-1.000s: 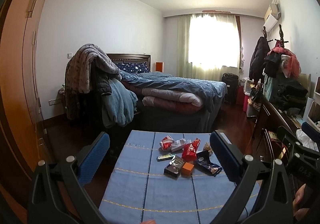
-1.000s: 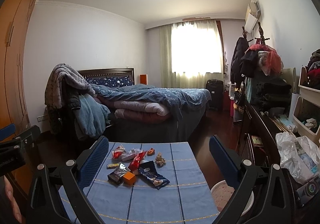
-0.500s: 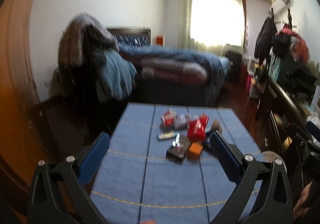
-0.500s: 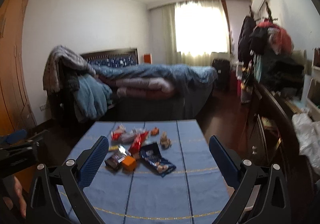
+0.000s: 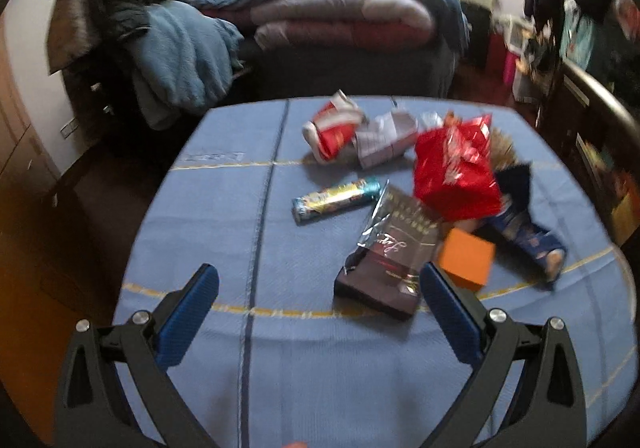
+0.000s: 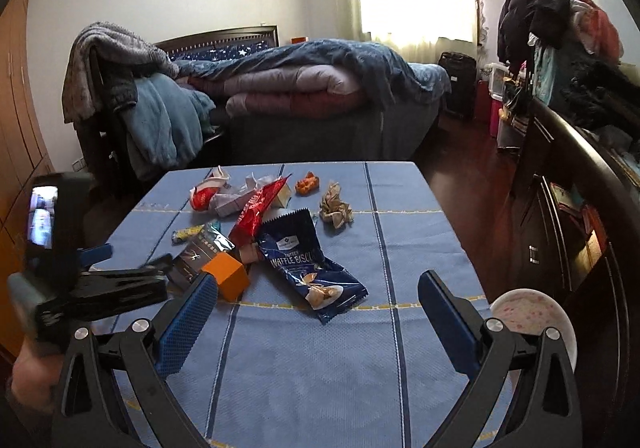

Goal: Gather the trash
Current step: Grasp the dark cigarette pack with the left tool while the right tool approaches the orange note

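Observation:
Trash lies on a blue tablecloth (image 5: 224,232): a dark foil packet (image 5: 390,260), an orange box (image 5: 466,256), a red foil bag (image 5: 456,168), a small candy wrapper (image 5: 336,198), a crushed red-and-white carton (image 5: 334,128) and a blue biscuit bag (image 6: 308,260). My left gripper (image 5: 320,302) is open and empty, low over the cloth just before the dark packet. My right gripper (image 6: 318,310) is open and empty, just before the biscuit bag. A crumpled brown paper (image 6: 336,204) and a small orange piece (image 6: 307,184) lie farther back. The left gripper also shows in the right wrist view (image 6: 132,268).
A white bin with a pink-speckled liner (image 6: 534,318) stands off the table's right front corner. A dark wooden dresser (image 6: 580,208) runs along the right. A bed (image 6: 320,96) and a chair draped with clothes (image 6: 132,88) stand behind the table.
Both grippers have tilted down and moved forward toward the trash pile. The left one has come much closer, and the trash now fills its view.

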Action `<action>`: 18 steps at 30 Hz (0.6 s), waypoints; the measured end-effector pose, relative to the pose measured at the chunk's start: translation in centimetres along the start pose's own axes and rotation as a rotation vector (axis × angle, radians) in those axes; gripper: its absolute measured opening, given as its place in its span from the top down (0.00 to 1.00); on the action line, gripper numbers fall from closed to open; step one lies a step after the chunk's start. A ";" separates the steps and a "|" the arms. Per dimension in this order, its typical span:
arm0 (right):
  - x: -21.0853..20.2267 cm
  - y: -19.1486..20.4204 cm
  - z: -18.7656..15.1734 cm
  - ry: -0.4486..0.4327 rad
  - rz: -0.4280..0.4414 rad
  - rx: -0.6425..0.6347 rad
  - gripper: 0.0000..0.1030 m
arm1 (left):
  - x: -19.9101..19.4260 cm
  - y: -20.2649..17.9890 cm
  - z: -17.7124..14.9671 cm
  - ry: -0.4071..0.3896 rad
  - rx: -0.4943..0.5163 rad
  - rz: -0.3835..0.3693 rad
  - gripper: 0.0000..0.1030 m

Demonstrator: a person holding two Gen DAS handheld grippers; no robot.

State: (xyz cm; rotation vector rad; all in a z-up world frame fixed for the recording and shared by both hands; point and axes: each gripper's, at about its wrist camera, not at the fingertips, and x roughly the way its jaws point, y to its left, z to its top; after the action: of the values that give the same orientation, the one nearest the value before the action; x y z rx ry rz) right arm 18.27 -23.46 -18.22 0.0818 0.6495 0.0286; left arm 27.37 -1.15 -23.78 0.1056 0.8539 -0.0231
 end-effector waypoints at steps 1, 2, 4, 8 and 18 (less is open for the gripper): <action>0.3 0.0 0.0 0.000 -0.001 -0.003 0.03 | 0.9 -0.3 0.0 0.011 0.020 0.004 0.03; 0.6 0.0 0.0 0.002 -0.003 -0.005 0.03 | 1.5 -0.5 0.0 0.018 0.033 0.003 0.03; 0.9 -0.1 0.1 0.007 -0.005 -0.008 0.03 | 2.8 -0.9 0.0 0.041 0.058 -0.002 0.03; 1.6 -0.4 0.3 0.016 0.000 -0.002 0.03 | 3.6 -1.1 0.5 0.033 0.063 -0.047 0.03; 2.6 0.6 0.8 0.021 -0.003 -0.024 0.03 | 4.2 -3.1 0.8 0.042 0.063 -0.197 0.03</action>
State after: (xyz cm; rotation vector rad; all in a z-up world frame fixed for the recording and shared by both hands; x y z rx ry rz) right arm 20.81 -22.79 -19.09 0.0572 0.6702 0.0344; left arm 30.56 -4.21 -26.72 0.0814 0.9028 -0.2330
